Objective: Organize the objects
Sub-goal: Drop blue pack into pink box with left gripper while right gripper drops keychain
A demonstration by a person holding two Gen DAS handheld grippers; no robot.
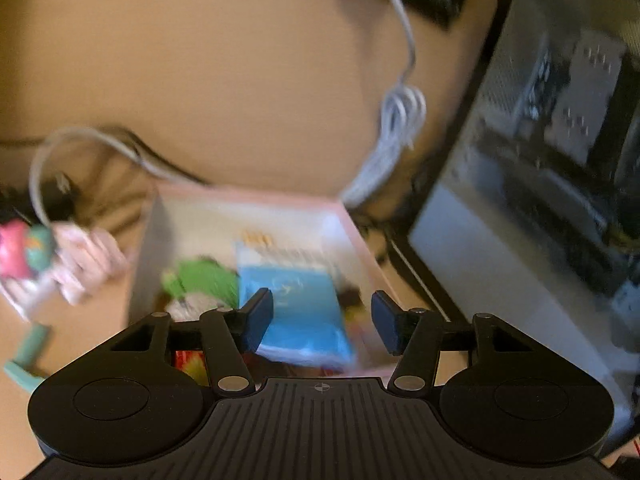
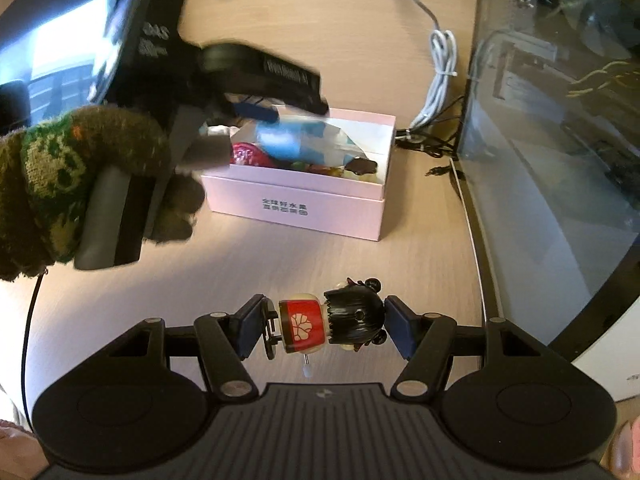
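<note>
A pink open box (image 2: 304, 196) stands on the wooden desk and holds a blue packet (image 2: 280, 140), a red item and other small things. In the left wrist view the box (image 1: 360, 240) lies just below my left gripper (image 1: 322, 322), which is open and empty above the blue packet (image 1: 296, 312). The left gripper also shows in the right wrist view (image 2: 256, 114) over the box's far left corner. My right gripper (image 2: 324, 328) is shut on a small doll (image 2: 332, 322) with black hair and a red dress, held sideways above the desk in front of the box.
A glass-sided computer case (image 2: 560, 100) stands to the right. A bundled white cable (image 2: 440, 76) lies behind the box. A pink and teal toy (image 1: 36, 248) with a pale pink cable lies left of the box. A dark monitor (image 2: 80, 40) stands at the back left.
</note>
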